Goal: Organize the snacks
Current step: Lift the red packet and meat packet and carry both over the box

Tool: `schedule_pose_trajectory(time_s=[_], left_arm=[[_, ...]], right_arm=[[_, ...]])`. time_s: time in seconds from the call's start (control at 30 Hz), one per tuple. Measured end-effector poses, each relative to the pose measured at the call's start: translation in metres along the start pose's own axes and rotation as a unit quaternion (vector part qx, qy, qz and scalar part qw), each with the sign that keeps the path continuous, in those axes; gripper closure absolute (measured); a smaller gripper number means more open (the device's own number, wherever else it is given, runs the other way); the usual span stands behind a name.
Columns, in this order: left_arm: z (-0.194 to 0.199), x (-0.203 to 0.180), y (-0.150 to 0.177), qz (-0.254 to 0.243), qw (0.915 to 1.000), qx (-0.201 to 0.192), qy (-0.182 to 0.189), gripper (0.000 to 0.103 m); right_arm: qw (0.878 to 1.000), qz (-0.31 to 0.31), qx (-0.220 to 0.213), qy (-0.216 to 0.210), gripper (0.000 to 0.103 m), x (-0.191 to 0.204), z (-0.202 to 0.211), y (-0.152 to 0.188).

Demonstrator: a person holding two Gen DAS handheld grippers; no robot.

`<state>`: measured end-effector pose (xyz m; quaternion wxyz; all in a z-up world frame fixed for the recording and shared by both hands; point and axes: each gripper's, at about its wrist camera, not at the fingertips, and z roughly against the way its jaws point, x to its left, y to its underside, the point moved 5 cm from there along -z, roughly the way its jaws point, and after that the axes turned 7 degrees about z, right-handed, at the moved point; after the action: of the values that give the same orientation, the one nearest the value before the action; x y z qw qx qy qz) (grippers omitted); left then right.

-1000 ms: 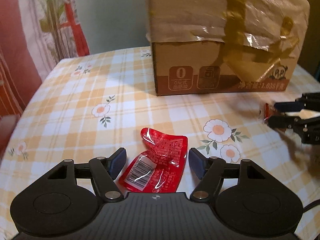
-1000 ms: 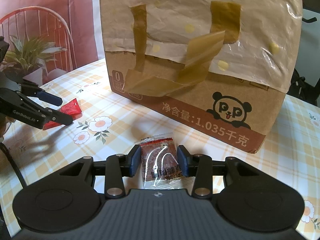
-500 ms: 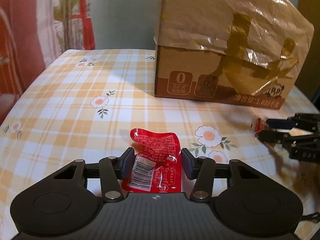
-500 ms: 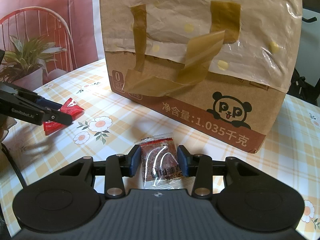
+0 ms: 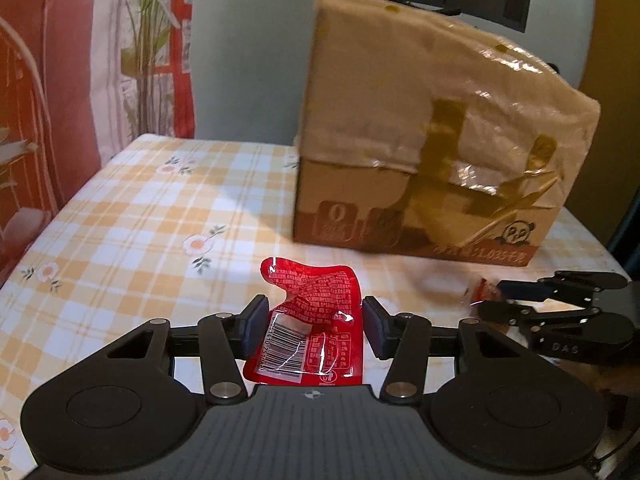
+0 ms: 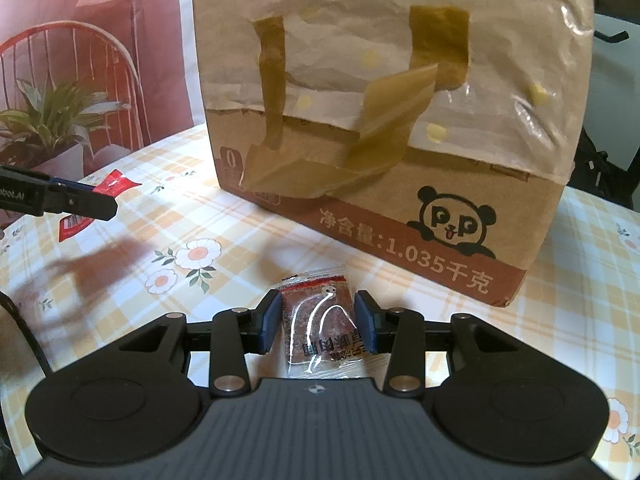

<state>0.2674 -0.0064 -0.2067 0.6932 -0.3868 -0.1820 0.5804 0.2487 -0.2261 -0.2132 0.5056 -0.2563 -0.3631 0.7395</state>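
We note the left tool (image 5: 312,326) has risen since the earlier frame, now carrying the red snack packet (image 5: 310,328) clear of the checked tabletop (image 5: 140,220); its pads clamp the packet's sides, long axis pointing away, top corner curled. The right tool (image 6: 316,320) grips the clear brown snack packet (image 6: 320,316) likewise, long axis forward, position unchanged. Beyond both stands the taped cardboard box (image 6: 400,120).
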Motion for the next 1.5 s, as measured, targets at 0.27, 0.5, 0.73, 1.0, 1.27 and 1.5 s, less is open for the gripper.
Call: schedule_pose_trajectory(time_s=[0.27, 0.5, 0.73, 1.0, 1.27, 1.5], left_arm=[[0.008, -0.016, -0.005, 0.001, 0.9997, -0.012, 0.020, 0.049], [0.018, -0.031, -0.017, -0.003, 0.9990, -0.028, 0.035, 0.049], [0.045, -0.052, -0.064, -0.015, 0.9935, -0.092, 0.065, 0.049], [0.046, -0.084, -0.143, -0.031, 0.9834, -0.153, 0.092, 0.049], [0.001, -0.113, -0.203, -0.030, 0.9821, -0.166, 0.084, 0.048], [-0.031, -0.118, -0.200, -0.046, 0.9899, -0.122, 0.055, 0.042]], right_arm=[[0.999, -0.018, -0.027, 0.004, 0.061, -0.003, 0.021, -0.002], [0.999, -0.007, -0.052, 0.015, 0.061, -0.004, 0.046, -0.011], [0.992, 0.008, -0.126, 0.024, 0.060, -0.006, 0.093, -0.051], [0.976, 0.031, -0.212, 0.026, 0.061, -0.027, 0.124, -0.132], [0.981, 0.016, -0.183, 0.059, 0.061, -0.081, 0.074, -0.188], [0.989, -0.008, -0.121, 0.084, 0.057, -0.107, 0.049, -0.183]])
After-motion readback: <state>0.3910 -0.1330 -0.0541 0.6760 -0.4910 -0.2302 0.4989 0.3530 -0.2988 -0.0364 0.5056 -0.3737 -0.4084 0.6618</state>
